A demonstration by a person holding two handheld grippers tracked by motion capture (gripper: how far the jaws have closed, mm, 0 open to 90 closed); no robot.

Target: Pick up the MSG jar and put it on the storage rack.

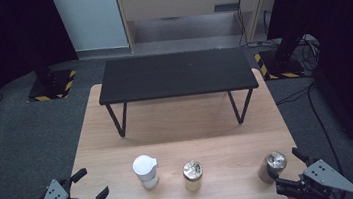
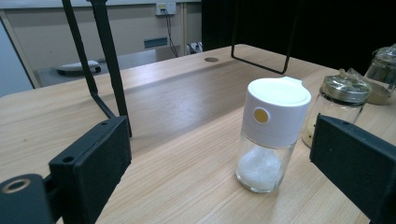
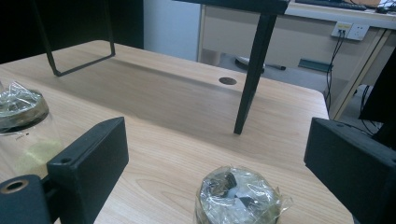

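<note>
The table (image 1: 120, 151) is light wood with thin brown lines, and the little shelf (image 1: 176, 74) standing on it is all black. The salt shaker (image 2: 273, 133) has a white cap with a yellow dot, clear glass, and white salt inside, while the two jars (image 1: 193, 174) (image 1: 271, 165) have shiny silver tops wrapped in see-through plastic. Both the left gripper (image 1: 85, 187) and right gripper (image 1: 286, 166) are black with grey plates, and the floor stands (image 1: 52, 86) have yellow and black stripes.
</note>
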